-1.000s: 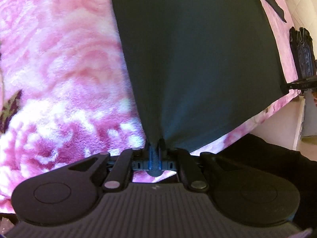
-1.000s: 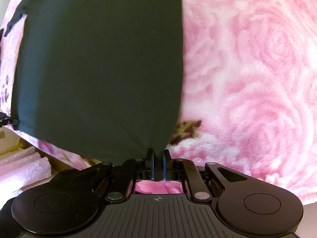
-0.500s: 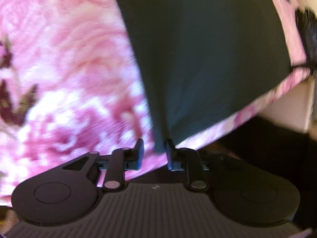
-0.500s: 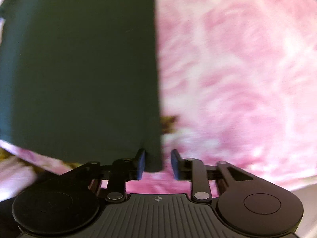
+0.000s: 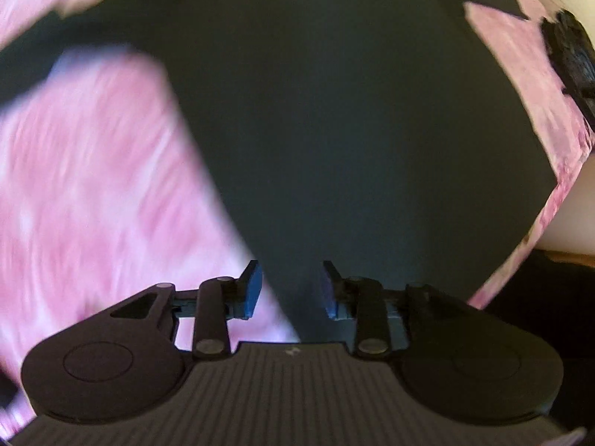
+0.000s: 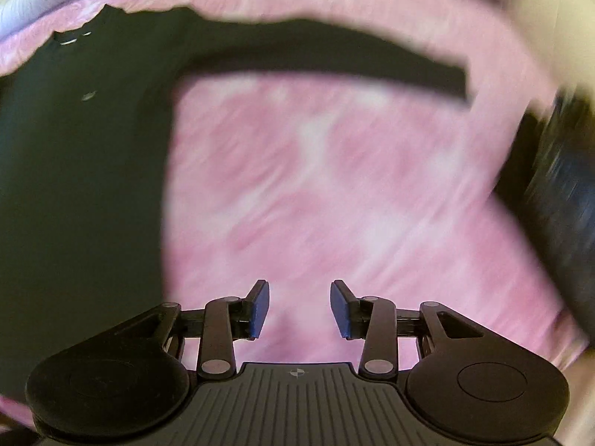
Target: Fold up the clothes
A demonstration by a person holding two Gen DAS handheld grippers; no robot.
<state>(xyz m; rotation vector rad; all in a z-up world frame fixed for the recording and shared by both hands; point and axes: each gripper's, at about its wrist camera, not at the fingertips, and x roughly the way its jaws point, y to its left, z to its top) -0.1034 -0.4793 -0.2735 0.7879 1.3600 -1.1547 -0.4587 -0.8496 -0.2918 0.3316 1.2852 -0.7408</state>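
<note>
Your left gripper [image 5: 289,290] hangs above the dark garment [image 5: 334,130], fingers [image 5: 250,290] spreading with nothing pinched; a second ago they clamped its hem. Your right gripper [image 6: 299,308] is also opening, empty, over the pink blanket [image 6: 316,193], the garment off to its left, sleeve [image 6: 334,59] stretched beyond.

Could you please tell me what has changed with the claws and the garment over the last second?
Both claws let go of the garment's hem corners. The left claw and right claw are opening with nothing pinched and have drawn back, so more of the garment shows. The garment still lies flat on the pink blanket.
</note>
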